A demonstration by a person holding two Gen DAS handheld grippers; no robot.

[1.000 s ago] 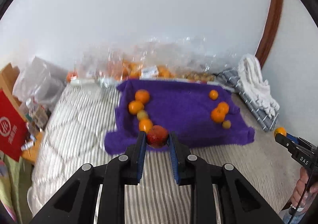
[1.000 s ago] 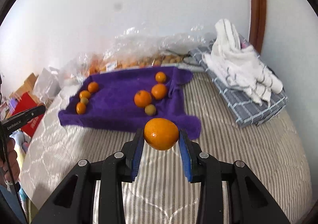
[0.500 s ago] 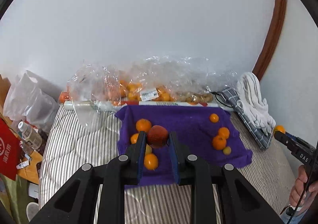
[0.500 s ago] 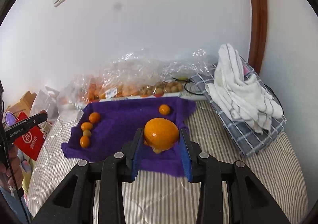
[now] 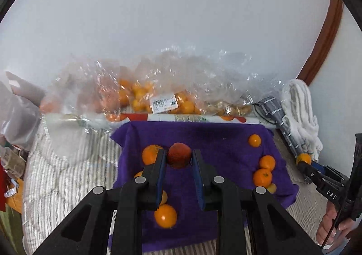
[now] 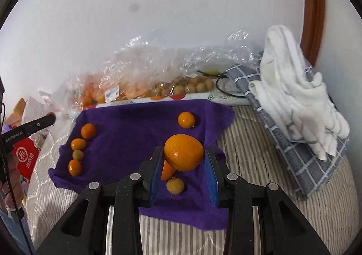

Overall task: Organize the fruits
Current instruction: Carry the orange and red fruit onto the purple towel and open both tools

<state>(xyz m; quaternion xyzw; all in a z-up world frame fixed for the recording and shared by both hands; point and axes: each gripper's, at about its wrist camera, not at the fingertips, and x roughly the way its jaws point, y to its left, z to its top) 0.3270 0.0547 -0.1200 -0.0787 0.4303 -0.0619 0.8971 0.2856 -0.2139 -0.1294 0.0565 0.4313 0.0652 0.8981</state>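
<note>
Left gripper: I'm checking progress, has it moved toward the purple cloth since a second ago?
Yes. The left gripper, shut on the reddish fruit, has advanced from the cloth's near edge over the purple cloth.

"DAS" on right gripper (image 5: 304, 159); "GenRobot.AI" on left gripper (image 6: 51, 117)

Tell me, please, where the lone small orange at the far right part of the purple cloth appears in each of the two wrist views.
Left wrist view: the lone small orange lies at the upper right of the purple cloth, apart from the other fruit.
Right wrist view: it lies above the middle, just beyond the big orange held in the tool.
Shared landmark: the white towel on the right.
</note>
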